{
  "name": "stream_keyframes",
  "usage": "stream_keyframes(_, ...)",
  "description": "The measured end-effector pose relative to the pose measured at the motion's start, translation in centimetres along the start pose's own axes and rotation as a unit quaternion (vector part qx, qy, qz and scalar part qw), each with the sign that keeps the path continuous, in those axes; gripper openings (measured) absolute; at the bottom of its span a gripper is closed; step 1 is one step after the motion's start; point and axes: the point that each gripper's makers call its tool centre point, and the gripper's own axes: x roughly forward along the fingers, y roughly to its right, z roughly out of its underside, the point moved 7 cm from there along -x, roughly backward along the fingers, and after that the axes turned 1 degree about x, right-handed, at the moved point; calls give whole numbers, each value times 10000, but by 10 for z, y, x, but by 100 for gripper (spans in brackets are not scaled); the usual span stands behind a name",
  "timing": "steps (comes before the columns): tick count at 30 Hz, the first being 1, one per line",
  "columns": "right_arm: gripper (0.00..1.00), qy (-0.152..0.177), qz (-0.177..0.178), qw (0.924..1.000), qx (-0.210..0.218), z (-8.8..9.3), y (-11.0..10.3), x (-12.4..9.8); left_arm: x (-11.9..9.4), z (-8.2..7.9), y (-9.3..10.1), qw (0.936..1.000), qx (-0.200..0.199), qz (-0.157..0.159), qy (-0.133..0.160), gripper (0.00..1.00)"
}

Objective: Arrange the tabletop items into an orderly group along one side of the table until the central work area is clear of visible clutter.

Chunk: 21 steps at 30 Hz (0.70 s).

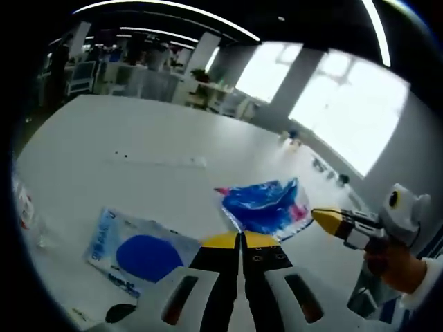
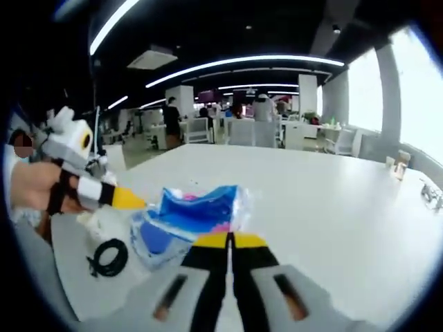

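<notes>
A crumpled blue plastic bag (image 1: 266,204) lies on the white table (image 1: 138,138), just beyond my left gripper (image 1: 241,239), whose yellow-tipped jaws are shut with nothing between them. To its left lies a clear pack with a blue disc (image 1: 142,252). My right gripper (image 1: 331,220) comes in from the right, tip near the bag's edge. In the right gripper view, the right gripper (image 2: 230,240) is shut and empty in front of the blue bag (image 2: 197,211) and the clear pack (image 2: 156,238). The left gripper (image 2: 128,200) enters from the left, held by a hand (image 2: 34,187).
A black coiled cable (image 2: 107,257) lies near the table's edge, with a small white item (image 2: 93,225) beside it. A thin clear strip (image 1: 159,160) lies farther out. A bottle (image 1: 24,207) stands at the left edge. Small objects (image 2: 429,194) sit far right. Desks and people stand behind.
</notes>
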Motion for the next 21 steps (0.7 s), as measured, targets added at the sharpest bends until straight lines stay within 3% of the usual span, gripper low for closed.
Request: stream_keyframes(21,0,-352,175,9991,176,42,41,8,50,29,13,9986,203,31,-483,0)
